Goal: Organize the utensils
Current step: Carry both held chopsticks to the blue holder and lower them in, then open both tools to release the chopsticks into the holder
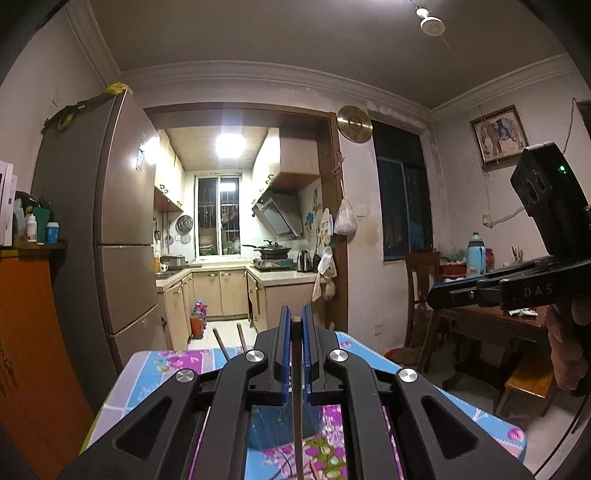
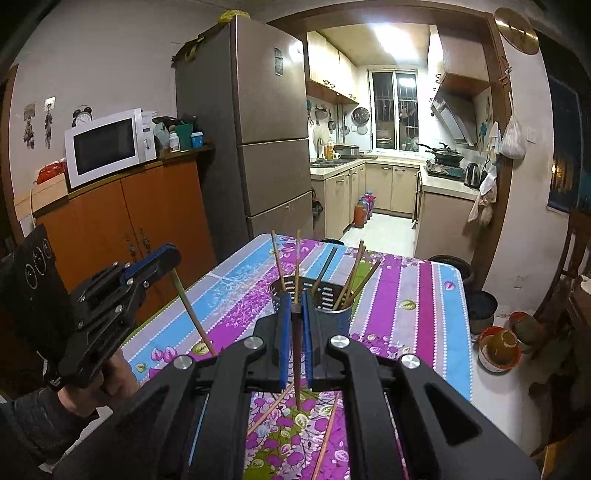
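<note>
Chopsticks hang clenched in both grippers' jaws, left gripper level, right gripper tilted toward the holder.

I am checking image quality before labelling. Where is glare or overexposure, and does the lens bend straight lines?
Left wrist view: the kitchen ceiling light is blown out, with glare on the fridge; the door frame and walls bow outward. Right wrist view: the same ceiling light is overexposed; the fridge edges lean and curve, the tablecloth stays sharp, and the corners are dark.
</note>
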